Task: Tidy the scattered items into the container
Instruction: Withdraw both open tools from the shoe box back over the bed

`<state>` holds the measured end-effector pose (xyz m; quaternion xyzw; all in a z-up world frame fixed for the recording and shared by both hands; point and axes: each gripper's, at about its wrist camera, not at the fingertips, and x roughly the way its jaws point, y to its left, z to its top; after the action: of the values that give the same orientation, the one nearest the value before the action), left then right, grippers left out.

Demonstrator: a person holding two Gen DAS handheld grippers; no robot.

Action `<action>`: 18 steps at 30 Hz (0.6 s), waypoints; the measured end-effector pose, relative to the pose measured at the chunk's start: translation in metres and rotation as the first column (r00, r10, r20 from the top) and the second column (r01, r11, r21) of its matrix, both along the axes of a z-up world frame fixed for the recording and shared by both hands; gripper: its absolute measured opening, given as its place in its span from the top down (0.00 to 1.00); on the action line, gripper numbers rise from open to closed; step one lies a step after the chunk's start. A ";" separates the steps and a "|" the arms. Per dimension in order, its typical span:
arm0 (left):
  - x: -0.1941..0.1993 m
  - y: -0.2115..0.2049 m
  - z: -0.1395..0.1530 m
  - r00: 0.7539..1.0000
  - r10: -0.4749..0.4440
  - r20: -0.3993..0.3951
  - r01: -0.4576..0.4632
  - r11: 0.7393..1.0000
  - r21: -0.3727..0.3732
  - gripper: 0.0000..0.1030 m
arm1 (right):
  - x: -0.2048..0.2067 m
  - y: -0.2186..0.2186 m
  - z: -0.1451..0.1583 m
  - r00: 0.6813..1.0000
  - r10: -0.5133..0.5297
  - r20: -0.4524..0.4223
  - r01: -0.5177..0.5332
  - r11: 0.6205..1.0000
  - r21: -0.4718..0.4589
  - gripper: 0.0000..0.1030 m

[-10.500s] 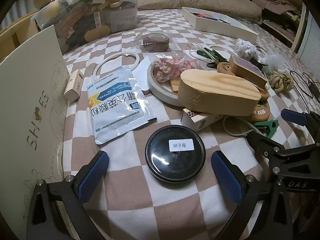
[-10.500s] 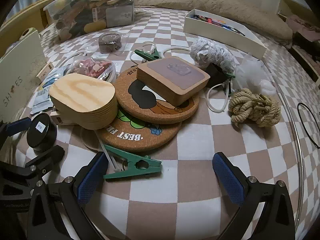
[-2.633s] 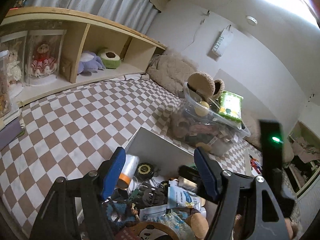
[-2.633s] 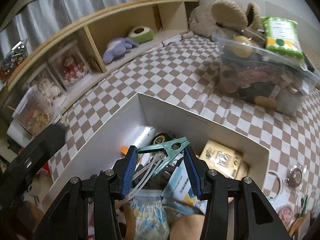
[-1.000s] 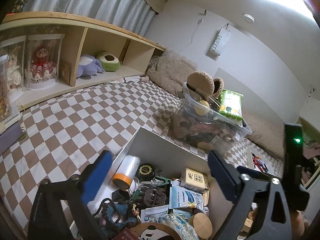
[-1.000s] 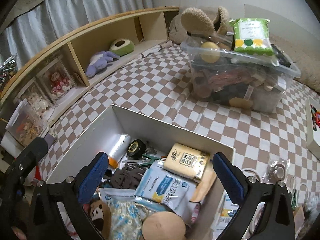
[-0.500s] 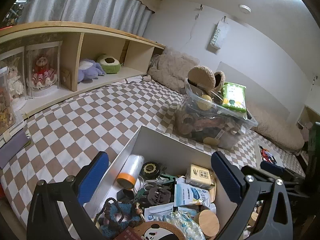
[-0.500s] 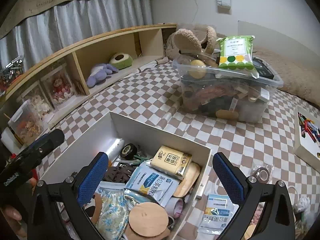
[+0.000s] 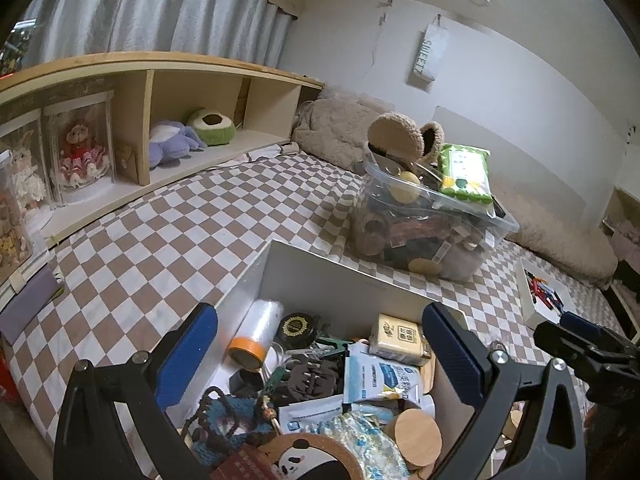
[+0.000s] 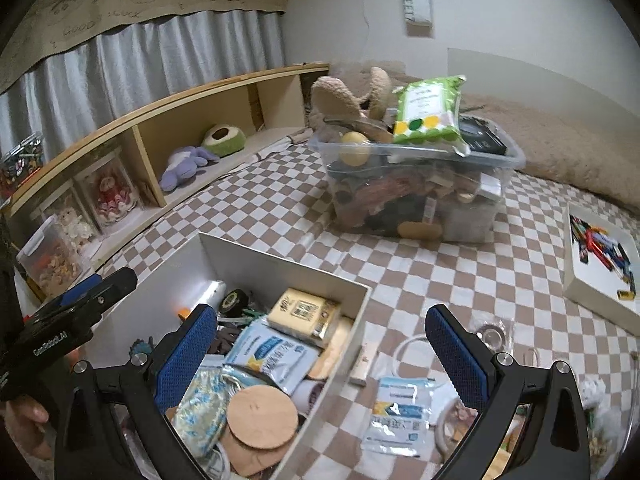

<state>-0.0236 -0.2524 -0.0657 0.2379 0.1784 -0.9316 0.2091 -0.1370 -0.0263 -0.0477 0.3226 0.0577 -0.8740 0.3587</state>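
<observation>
above one white box [image 10: 280, 258] of clutter, two grippers, left gripper [image 9: 320, 352] and right gripper [image 10: 320, 354], gape empty.

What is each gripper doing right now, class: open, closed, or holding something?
Left gripper: open, holding nothing, above the white box.
Right gripper: open, holding nothing, over the box's right edge.
</observation>
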 end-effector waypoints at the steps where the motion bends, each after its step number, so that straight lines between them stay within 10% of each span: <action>1: -0.001 0.003 0.000 1.000 -0.008 0.001 0.008 1.000 0.001 0.00 | 0.000 0.004 0.000 1.000 -0.005 -0.003 0.005 1.000 0.000 0.00; 18: -0.023 0.058 0.006 0.992 -0.124 0.016 0.124 0.992 -0.025 0.00 | -0.007 0.082 -0.004 0.990 -0.144 -0.006 0.143 0.989 -0.029 0.00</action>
<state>-0.0465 -0.1946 -0.0602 0.2523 0.1496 -0.9433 0.1551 -0.1444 0.0556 -0.0522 0.3172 0.0232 -0.8996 0.2992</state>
